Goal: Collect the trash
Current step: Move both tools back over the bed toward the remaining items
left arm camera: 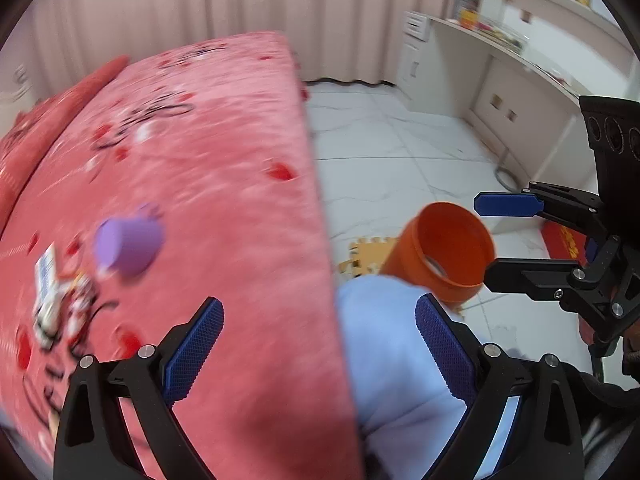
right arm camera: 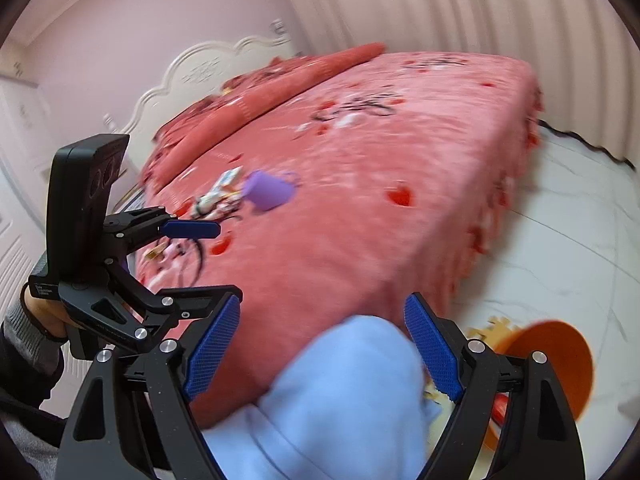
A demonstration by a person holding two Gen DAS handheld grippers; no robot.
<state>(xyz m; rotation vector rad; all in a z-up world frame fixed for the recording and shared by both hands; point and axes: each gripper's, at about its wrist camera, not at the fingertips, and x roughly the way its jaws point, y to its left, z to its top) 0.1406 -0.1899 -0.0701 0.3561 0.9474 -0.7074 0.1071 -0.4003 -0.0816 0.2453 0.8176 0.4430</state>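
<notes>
A purple cup (left arm camera: 128, 246) lies on its side on the pink bedspread (left arm camera: 208, 152), with crumpled wrappers (left arm camera: 56, 292) beside it. Both show in the right wrist view too: the cup (right arm camera: 269, 190) and the wrappers (right arm camera: 216, 196). An orange bin (left arm camera: 448, 254) stands on the floor by the bed, open top tilted toward me; it also shows in the right wrist view (right arm camera: 552, 368). My left gripper (left arm camera: 318, 344) is open and empty over the bed's edge. My right gripper (right arm camera: 322, 344) is open and empty, and also shows in the left wrist view (left arm camera: 486, 240) just right of the bin.
A light-blue clothed knee (left arm camera: 396, 364) sits between bed and bin. Yellow foam mat pieces (left arm camera: 364, 256) and a red packet (left arm camera: 564, 242) lie on the white tiled floor (left arm camera: 400, 152). A desk with shelves (left arm camera: 500, 52) lines the right wall. Curtains hang behind the bed.
</notes>
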